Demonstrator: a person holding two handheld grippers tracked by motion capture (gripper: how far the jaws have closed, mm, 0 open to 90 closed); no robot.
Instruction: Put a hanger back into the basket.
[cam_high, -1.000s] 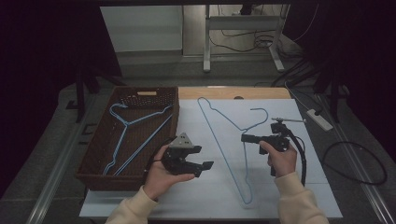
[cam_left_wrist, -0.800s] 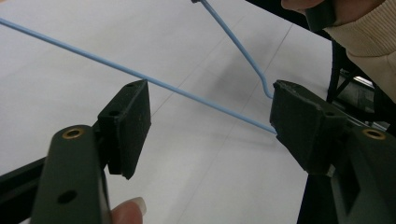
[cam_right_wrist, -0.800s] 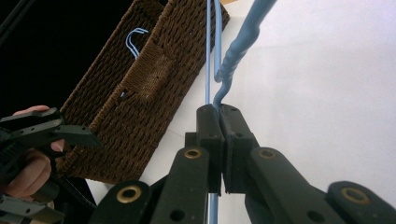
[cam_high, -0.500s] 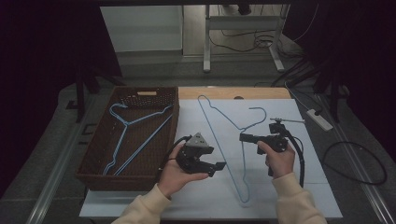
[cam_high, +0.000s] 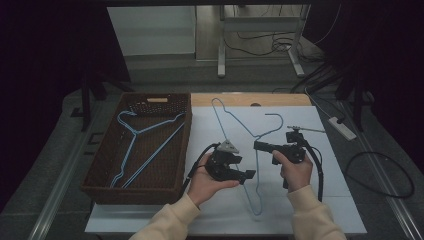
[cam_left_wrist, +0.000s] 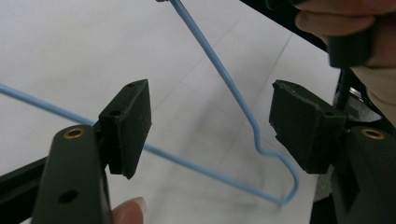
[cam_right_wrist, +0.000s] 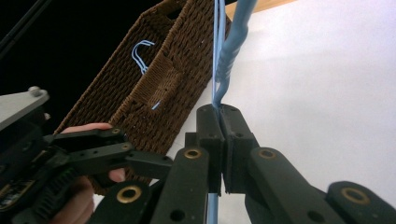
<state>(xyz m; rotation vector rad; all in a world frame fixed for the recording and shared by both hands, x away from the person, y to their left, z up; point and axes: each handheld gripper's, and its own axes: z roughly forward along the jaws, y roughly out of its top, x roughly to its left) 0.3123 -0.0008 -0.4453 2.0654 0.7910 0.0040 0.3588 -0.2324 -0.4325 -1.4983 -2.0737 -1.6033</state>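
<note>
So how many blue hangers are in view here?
3: two lie in the basket, one overlapping the other; one hanger on the white table, clamped by the right gripper. More could be stacked unseen.

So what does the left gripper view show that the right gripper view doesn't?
The left gripper view shows the left gripper with jaws open around the bent lower corner of the light blue wire hanger, pads not touching it. The right gripper view shows the right gripper shut on that hanger's wire, plus the brown woven wicker basket. Both show the blue hanger, the white table surface and the other gripper alongside.
</note>
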